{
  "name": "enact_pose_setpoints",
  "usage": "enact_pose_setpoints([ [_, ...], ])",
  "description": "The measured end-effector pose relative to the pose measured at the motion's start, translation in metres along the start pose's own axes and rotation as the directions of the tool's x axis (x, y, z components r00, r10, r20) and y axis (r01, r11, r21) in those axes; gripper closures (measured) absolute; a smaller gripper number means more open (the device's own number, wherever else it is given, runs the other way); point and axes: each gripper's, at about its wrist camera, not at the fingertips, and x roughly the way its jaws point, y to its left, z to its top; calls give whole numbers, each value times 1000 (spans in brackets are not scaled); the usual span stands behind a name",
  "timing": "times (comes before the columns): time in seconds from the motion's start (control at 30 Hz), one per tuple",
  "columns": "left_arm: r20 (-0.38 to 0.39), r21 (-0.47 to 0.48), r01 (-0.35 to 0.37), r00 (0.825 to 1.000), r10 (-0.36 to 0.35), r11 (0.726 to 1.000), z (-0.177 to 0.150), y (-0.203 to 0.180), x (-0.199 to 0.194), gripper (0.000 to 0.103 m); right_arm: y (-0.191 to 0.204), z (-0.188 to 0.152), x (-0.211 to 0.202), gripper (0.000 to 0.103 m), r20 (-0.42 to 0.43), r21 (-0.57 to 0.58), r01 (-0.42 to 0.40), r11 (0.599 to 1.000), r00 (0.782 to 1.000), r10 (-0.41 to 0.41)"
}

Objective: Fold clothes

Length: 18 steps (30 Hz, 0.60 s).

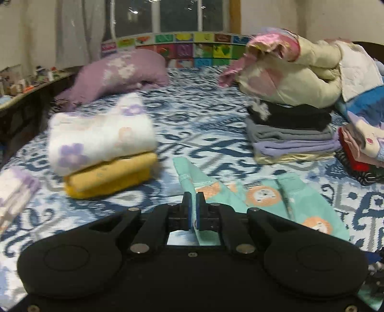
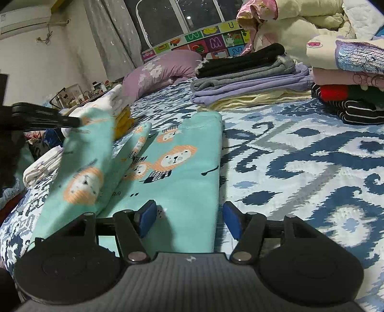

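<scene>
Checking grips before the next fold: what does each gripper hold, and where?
Left gripper pinches the mint-green lion-print garment at a lifted edge. Right gripper is open, holding nothing.

Both views are lit by dim, warm indoor light from above; the dark window panes (image 1: pixel 178 16) give no daylight and carry small bright specks of glare. Fisheye distortion bends the patterned blue-and-white bedspread (image 2: pixel 300 168) at the edges. The white floral folded blanket (image 1: pixel 100 134) is smeared by motion blur (so is the lifted mint-green lion-print fabric (image 2: pixel 81 153)). Soft shadows sit under the right view's fingers.
</scene>
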Motion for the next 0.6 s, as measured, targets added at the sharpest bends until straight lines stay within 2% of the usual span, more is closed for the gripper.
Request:
enact_pose_setpoints([
  [0.33,27,-80,-102,994,105,992,-36,58,-46,101,0,0,1,41,2,-5,8,1000,1000,-8],
  [0.6,47,-170,-170,983,180,971,-72,101,-84,101,0,-1,0,40,2,-5,11,1000,1000,-11],
])
